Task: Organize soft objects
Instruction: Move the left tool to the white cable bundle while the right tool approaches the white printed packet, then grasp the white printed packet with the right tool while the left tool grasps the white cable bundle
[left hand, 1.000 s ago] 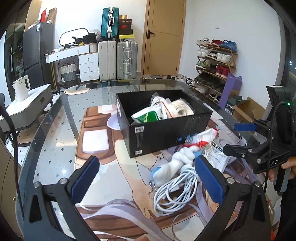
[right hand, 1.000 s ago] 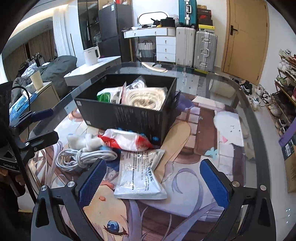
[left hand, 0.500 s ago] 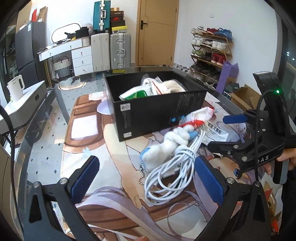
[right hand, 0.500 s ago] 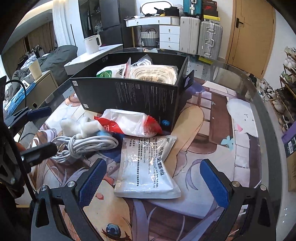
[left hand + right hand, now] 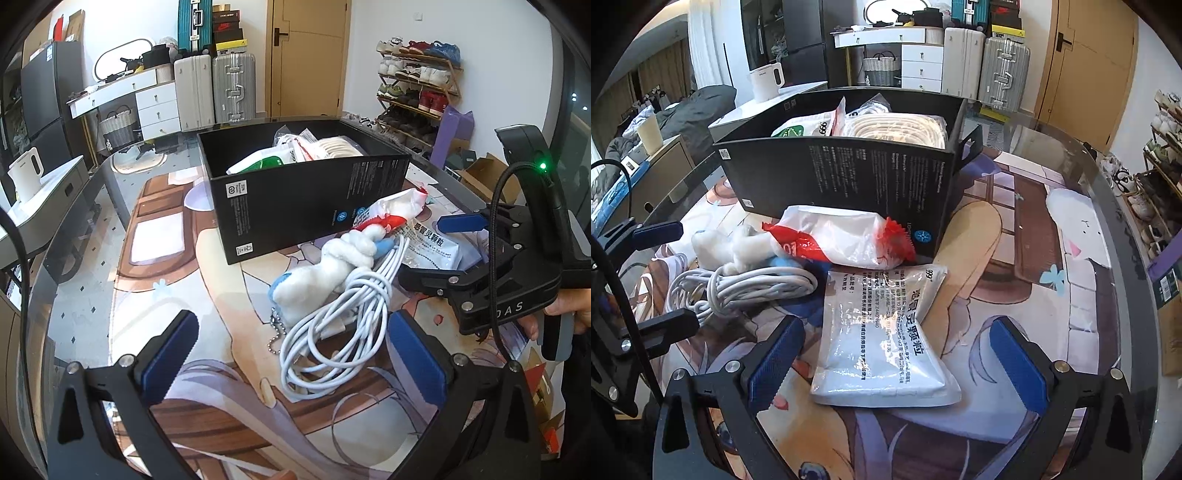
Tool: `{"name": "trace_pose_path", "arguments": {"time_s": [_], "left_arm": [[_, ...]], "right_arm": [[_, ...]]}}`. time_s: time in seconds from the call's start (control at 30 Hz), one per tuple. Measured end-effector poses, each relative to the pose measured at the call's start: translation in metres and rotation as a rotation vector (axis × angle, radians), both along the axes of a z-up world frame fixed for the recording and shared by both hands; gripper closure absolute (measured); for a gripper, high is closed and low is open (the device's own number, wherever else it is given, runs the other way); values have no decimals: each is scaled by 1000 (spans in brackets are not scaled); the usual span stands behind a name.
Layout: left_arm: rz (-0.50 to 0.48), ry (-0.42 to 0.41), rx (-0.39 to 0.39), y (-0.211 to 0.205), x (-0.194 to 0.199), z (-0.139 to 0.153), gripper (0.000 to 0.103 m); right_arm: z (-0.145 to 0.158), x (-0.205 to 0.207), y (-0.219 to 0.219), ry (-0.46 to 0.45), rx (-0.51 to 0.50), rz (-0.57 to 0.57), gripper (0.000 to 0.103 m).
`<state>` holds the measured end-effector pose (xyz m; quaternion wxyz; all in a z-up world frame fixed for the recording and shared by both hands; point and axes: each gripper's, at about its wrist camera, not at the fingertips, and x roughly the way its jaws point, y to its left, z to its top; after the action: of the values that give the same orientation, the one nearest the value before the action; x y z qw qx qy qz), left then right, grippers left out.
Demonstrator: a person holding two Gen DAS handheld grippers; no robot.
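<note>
A black box (image 5: 295, 195) (image 5: 849, 177) on the table holds a green-and-white pack (image 5: 266, 164) and a cream coil (image 5: 897, 129). In front of it lie a white plush toy (image 5: 325, 273) (image 5: 727, 243), a white cable bundle (image 5: 340, 325) (image 5: 746, 288), a red-and-white packet (image 5: 391, 210) (image 5: 846, 240) and a flat white medicine pouch (image 5: 886, 332) (image 5: 432, 243). My left gripper (image 5: 291, 358) is open, its jaws either side of the cable bundle. My right gripper (image 5: 897, 354) is open, its jaws either side of the pouch. The right gripper also shows in the left wrist view (image 5: 436, 251).
The glass table (image 5: 1108, 192) carries a printed cartoon mat (image 5: 162, 240). A shoe rack (image 5: 417, 85), suitcases (image 5: 232, 85), a white dresser (image 5: 916, 59) and a kettle (image 5: 768, 79) on a side cabinet stand around the table.
Both grippers have moved forward and down toward the loose items. The cable bundle and the pouch now lie between the open jaws.
</note>
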<state>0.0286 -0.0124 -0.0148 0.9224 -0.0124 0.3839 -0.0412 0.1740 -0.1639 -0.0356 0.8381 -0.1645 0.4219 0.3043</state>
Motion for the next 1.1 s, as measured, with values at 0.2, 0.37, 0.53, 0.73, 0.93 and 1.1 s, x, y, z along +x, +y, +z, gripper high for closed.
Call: {"name": "trace_pose_path", "arguments": {"time_s": [0.2,0.37,0.53,0.73,0.93,1.1], "left_arm": [[-6,16,2,-1,2,-3,0],[-7,24,2,-1,3,-3,0],[-4,31,2,-1,5,-4,0],[-12,38,6,-2,6,-7,0],[-18,52,-1,-4,8,-8,0],[-22,75,-1,-7,11,-10,0]], "right_arm": [[-1,1,0,-5,10,-27,1],[-1,1,-1,-7,13,-31,3],[3,1,-7,-15,22,-23,19],[7,-2,-14,-16,23,-5,42],[10,-6,-15,-11,25,20,55],[11,-8,-16,-12,20,32,55]]}}
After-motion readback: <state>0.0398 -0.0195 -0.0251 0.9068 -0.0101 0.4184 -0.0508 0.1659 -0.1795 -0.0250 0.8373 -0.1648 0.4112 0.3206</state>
